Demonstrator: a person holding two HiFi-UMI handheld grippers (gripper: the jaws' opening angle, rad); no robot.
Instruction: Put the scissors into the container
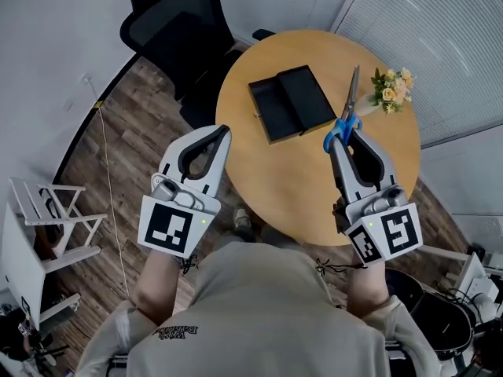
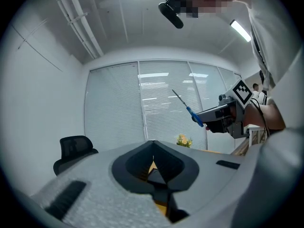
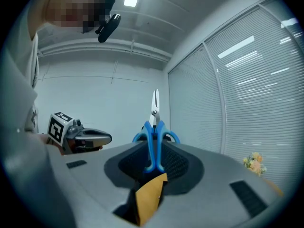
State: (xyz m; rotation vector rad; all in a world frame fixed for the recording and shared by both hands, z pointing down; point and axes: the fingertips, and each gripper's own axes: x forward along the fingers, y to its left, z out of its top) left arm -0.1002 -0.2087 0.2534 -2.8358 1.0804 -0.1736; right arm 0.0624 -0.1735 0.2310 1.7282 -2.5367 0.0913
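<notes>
The blue-handled scissors point(image 1: 346, 118) stick out of my right gripper point(image 1: 338, 141), which is shut on their handles; the blades point away over the round table. In the right gripper view the scissors point(image 3: 154, 129) stand upright between the jaws of the right gripper point(image 3: 154, 151). The container point(image 1: 289, 103) is an open black box with two flat halves, lying on the table to the left of the scissors. My left gripper point(image 1: 223, 130) hovers at the table's near left edge, shut with nothing in it. The left gripper view shows the scissors point(image 2: 189, 108) raised in the air.
A small bunch of yellow flowers point(image 1: 392, 88) sits at the right of the wooden table point(image 1: 314, 187). A black office chair point(image 1: 179, 23) stands behind the table. A white rack point(image 1: 47, 218) is on the floor at left. Window blinds run along the right.
</notes>
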